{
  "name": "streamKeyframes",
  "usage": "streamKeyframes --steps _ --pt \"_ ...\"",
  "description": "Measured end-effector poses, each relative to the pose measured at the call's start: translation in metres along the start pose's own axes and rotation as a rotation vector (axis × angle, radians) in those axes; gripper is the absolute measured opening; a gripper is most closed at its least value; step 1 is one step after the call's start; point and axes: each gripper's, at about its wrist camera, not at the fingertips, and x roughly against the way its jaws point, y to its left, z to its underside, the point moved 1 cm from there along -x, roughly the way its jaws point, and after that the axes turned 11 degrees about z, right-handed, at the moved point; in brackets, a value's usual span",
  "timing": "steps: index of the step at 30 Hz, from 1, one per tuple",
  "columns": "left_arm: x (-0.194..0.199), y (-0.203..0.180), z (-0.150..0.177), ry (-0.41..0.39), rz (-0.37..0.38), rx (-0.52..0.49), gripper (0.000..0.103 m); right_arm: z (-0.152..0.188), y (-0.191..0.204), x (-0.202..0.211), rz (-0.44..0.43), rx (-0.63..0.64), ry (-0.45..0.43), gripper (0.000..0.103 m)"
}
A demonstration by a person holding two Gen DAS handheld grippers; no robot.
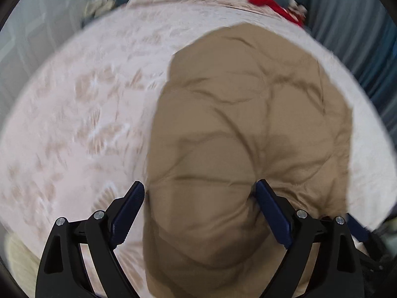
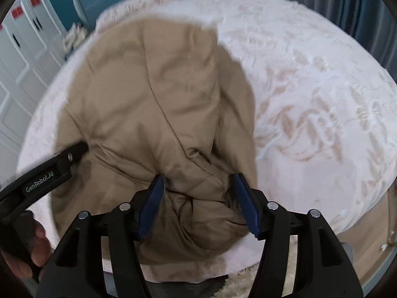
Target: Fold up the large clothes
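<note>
Tan jacket (image 1: 248, 129) near end cut off by btm edge, bedspread (image 1: 74, 114) pattern blurred, red item (image 1: 263, 0) unclear

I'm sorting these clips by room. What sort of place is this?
Most likely a bedroom. A tan coat lies on a bed with a pale fluffy blanket; white cupboard doors stand to one side and blue-grey curtains hang beyond the bed.
</note>
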Motion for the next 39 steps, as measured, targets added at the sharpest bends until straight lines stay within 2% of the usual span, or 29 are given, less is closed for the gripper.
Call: streamKeyframes --steps 1,3,4,6,8,12,16,18,22,25,28,29,31,33,36,39 --pt "0.004 0.008 -0.001 -0.003 0.028 0.040 0.090 -0.004 -0.005 0.008 -0.004 -0.019 -0.026 0.061" --pt "0.010 0.027 -0.006 -0.003 0.075 0.127 0.090 -0.012 -0.016 0.015 -0.001 -0.060 -0.058 0.075" --pt "0.009 0.034 -0.008 0.005 0.100 0.154 0.092 -0.017 -0.021 0.014 -0.002 -0.078 -0.058 0.077" --pt "0.005 0.044 -0.012 0.024 0.132 0.192 0.092 -0.023 -0.029 0.002 -0.004 -0.118 -0.027 0.077" --pt "0.000 0.052 -0.015 0.034 0.178 0.231 0.093 -0.027 -0.037 -0.017 -0.043 -0.160 0.026 0.078" --pt "-0.004 0.062 -0.017 0.045 0.255 0.307 0.094 -0.030 -0.045 -0.047 -0.108 -0.233 0.100 0.085" --pt "-0.004 0.070 -0.022 0.024 0.270 0.302 0.094 -0.025 -0.047 -0.068 -0.208 -0.316 0.161 0.088" --pt "-0.011 0.073 -0.024 0.030 0.265 0.296 0.098 -0.023 -0.046 -0.077 -0.255 -0.350 0.184 0.088" --pt "-0.026 0.071 -0.028 0.035 0.316 0.287 0.098 -0.025 -0.040 -0.085 -0.260 -0.352 0.171 0.090" --pt "-0.040 0.061 -0.030 0.067 0.368 0.285 0.098 -0.027 -0.035 -0.088 -0.264 -0.344 0.166 0.090" --pt "-0.046 0.053 -0.034 0.071 0.350 0.253 0.098 -0.031 -0.034 -0.093 -0.287 -0.355 0.168 0.084" --pt "-0.046 0.051 -0.036 0.076 0.344 0.247 0.098 -0.033 -0.034 -0.095 -0.300 -0.364 0.173 0.079" --pt "-0.043 0.045 -0.039 0.080 0.335 0.216 0.098 -0.034 -0.033 -0.095 -0.333 -0.376 0.182 0.068" --pt "-0.035 0.035 -0.041 0.071 0.305 0.155 0.092 -0.034 -0.029 -0.091 -0.361 -0.374 0.178 0.048" --pt "-0.022 0.021 -0.044 0.051 0.269 0.063 0.081 -0.041 -0.016 -0.071 -0.316 -0.305 0.122 0.031" --pt "-0.008 0.014 -0.047 0.018 0.230 -0.021 0.072 -0.043 0.000 -0.050 -0.261 -0.241 0.064 0.025"
